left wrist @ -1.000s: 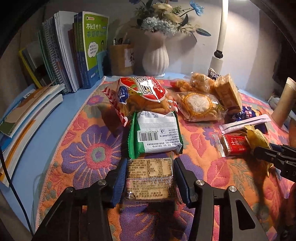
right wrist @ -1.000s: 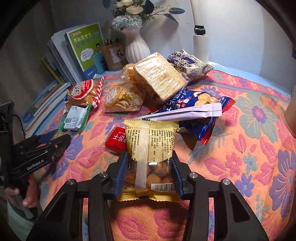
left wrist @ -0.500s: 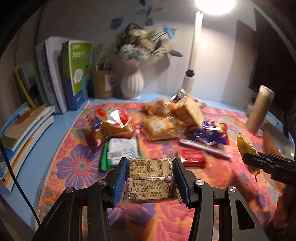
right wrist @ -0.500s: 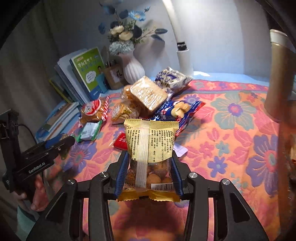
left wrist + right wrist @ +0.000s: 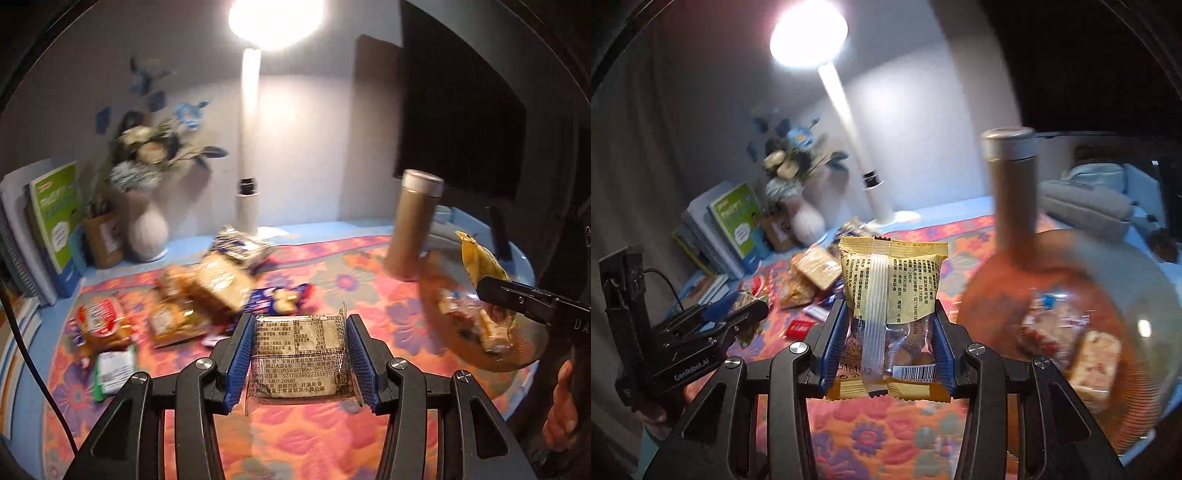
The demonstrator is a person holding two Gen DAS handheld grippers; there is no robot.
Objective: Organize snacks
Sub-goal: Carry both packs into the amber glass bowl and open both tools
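The left tool [image 5: 300, 360] is clamped on a light, crinkly brown snack pack [image 5: 301, 356] held above the counter [image 5: 325, 435], and the right tool [image 5: 889, 350] pinches a soft yellow nut bag [image 5: 892, 291] by its sides, with the glass bowl [image 5: 1115, 417] at 3 o'clock.

Two grippers – the left gripper [image 5: 299, 356] at lower centre of its own view, the right gripper [image 5: 886, 350] at lower centre of its own – each clamp one snack: one clear-wrapped packet [image 5: 300, 360] and one yellow packet [image 5: 892, 291].

One glass bowl [image 5: 524, 354], right of the left view, contains at least two wrapped snacks; blur prevents a firmer count.

Loose snacks on the one floral cloth [image 5: 332, 435], centre left – about eight, blurred.

One lamp [image 5: 275, 18], top centre. One vase of flowers [image 5: 147, 232], left. One tall flask [image 5: 413, 229], right. One pen holder [image 5: 101, 238]. Upright books [image 5: 55, 218], far left – count unclear.
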